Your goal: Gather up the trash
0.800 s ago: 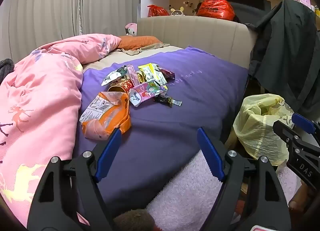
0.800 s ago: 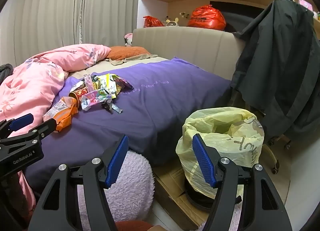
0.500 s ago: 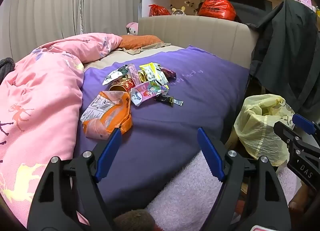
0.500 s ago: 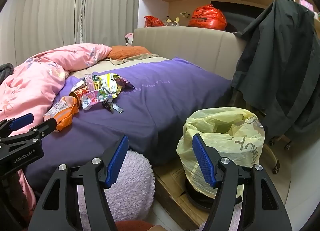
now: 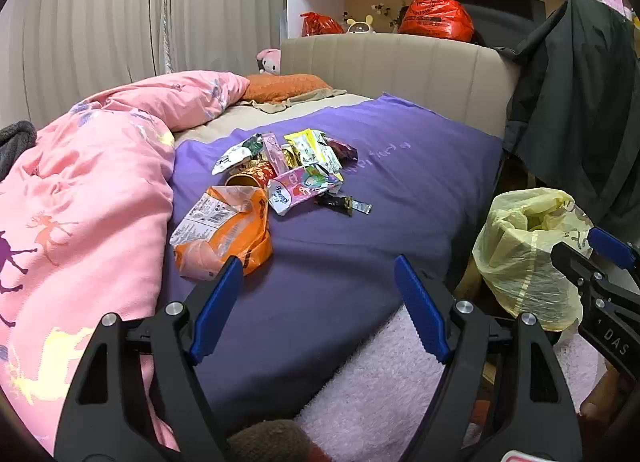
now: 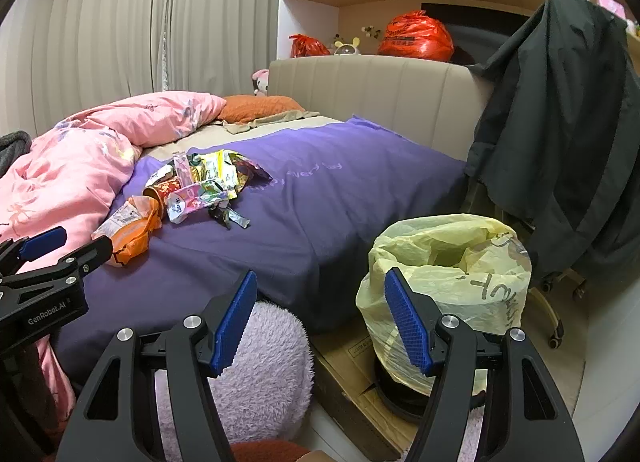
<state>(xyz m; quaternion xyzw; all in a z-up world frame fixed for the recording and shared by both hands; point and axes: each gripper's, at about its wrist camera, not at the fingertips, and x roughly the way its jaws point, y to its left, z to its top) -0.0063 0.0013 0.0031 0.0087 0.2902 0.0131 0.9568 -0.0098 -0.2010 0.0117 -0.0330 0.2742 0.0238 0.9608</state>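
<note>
A heap of snack wrappers [image 5: 298,166] [image 6: 208,182] lies on the purple bed cover [image 5: 400,190], with an orange bag [image 5: 224,230] [image 6: 130,228] nearest me and a small dark wrapper [image 5: 344,204] at its right edge. A bin lined with a yellow bag [image 5: 524,254] [image 6: 444,274] stands on the floor right of the bed. My left gripper [image 5: 318,304] hovers open over the bed's near edge, just short of the orange bag. My right gripper [image 6: 320,322] hangs open, its right finger in front of the yellow bag. Both hold nothing.
A pink duvet [image 5: 80,190] is bunched along the left of the bed. A fluffy lilac rug [image 6: 264,374] and flattened cardboard [image 6: 352,366] lie on the floor by the bin. A chair draped with a dark jacket [image 6: 560,142] stands at the right. Red bags [image 5: 436,16] sit on the headboard shelf.
Both grippers have barely moved and stay open. The left view has shifted very slightly, so the wrappers sit a touch further right.
</note>
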